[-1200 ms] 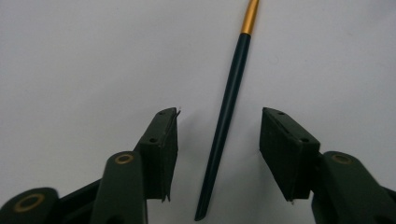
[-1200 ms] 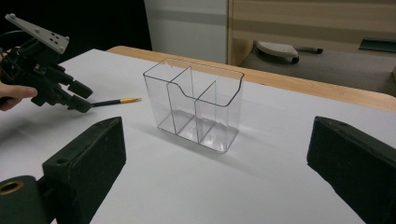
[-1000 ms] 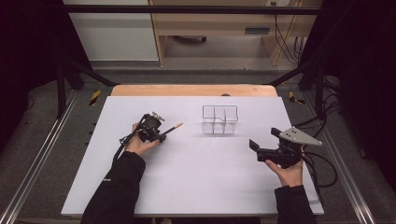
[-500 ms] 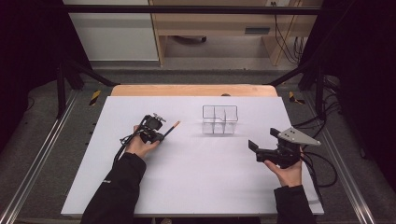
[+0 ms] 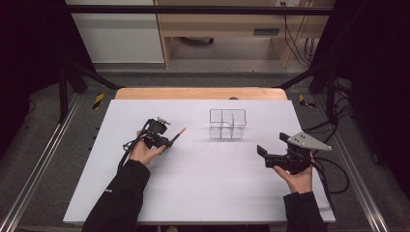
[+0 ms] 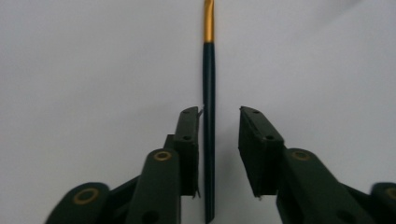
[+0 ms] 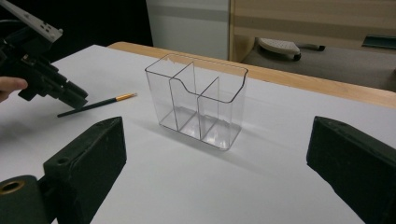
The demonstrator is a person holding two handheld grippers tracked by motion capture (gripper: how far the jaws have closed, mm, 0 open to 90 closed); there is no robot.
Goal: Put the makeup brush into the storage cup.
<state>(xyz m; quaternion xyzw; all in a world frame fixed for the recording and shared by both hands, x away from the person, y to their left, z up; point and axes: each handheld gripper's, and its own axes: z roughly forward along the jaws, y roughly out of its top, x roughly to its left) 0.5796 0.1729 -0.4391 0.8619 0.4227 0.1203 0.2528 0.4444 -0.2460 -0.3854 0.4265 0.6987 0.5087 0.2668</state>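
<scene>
A thin paintbrush [image 5: 178, 133] with a dark handle and a gold ferrule lies on the white table [image 5: 203, 188]. My left gripper [image 5: 167, 141] is over its handle end. In the left gripper view the brush handle [image 6: 208, 84] runs between the jaws, against the left pad [image 6: 189, 140], with a gap to the right pad. The left gripper [image 6: 218, 111] has just been opening and is open. A clear three-compartment holder [image 5: 227, 124] stands upright and empty at centre. My right gripper [image 5: 271, 143] is open wide, facing the holder [image 7: 201, 98] from a distance.
A wooden strip [image 5: 198, 93] edges the table's far side. Beyond it stand a cabinet and a wooden desk [image 5: 217, 24]. Metal rails [image 5: 43, 159] flank the table, and cables [image 5: 333, 169] trail at the right.
</scene>
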